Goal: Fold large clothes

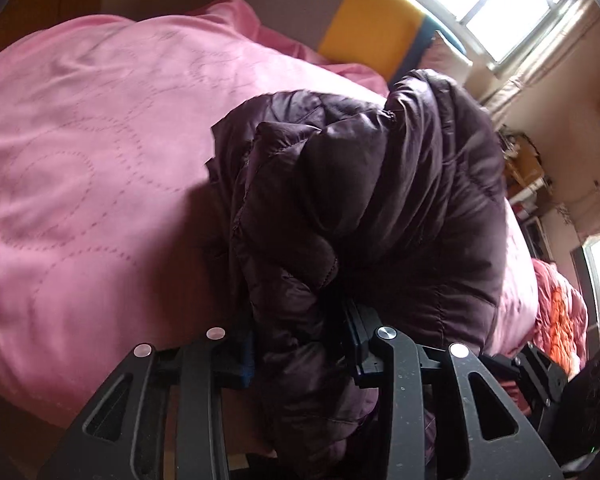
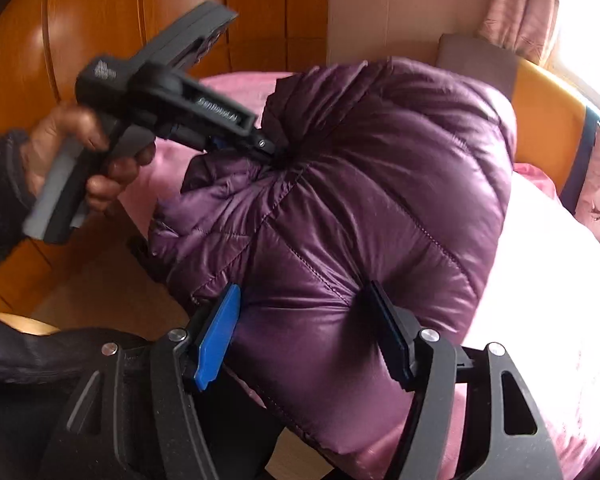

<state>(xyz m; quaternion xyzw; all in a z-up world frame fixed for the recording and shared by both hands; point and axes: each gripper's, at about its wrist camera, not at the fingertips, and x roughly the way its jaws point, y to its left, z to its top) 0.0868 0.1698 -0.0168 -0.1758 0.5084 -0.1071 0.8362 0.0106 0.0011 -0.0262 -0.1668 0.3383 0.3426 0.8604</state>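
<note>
A dark purple quilted down jacket (image 1: 380,200) lies bunched on a pink bed cover (image 1: 100,160). My left gripper (image 1: 300,344) is shut on a thick fold of the jacket at its near edge. In the right wrist view the jacket (image 2: 360,200) fills the middle. My right gripper (image 2: 304,332) is shut on a puffy part of the jacket, the blue pad (image 2: 216,340) and the dark pad pressing into it from both sides. The left gripper (image 2: 272,150) shows there too, held by a hand, pinching the jacket's far upper edge.
A wooden wardrobe (image 2: 140,20) stands behind the bed. A yellow headboard (image 1: 368,28) and a bright window (image 1: 492,0) are at the far end. Orange and pink bedding (image 1: 560,312) lies at the right. A curtain (image 2: 520,4) hangs at the upper right.
</note>
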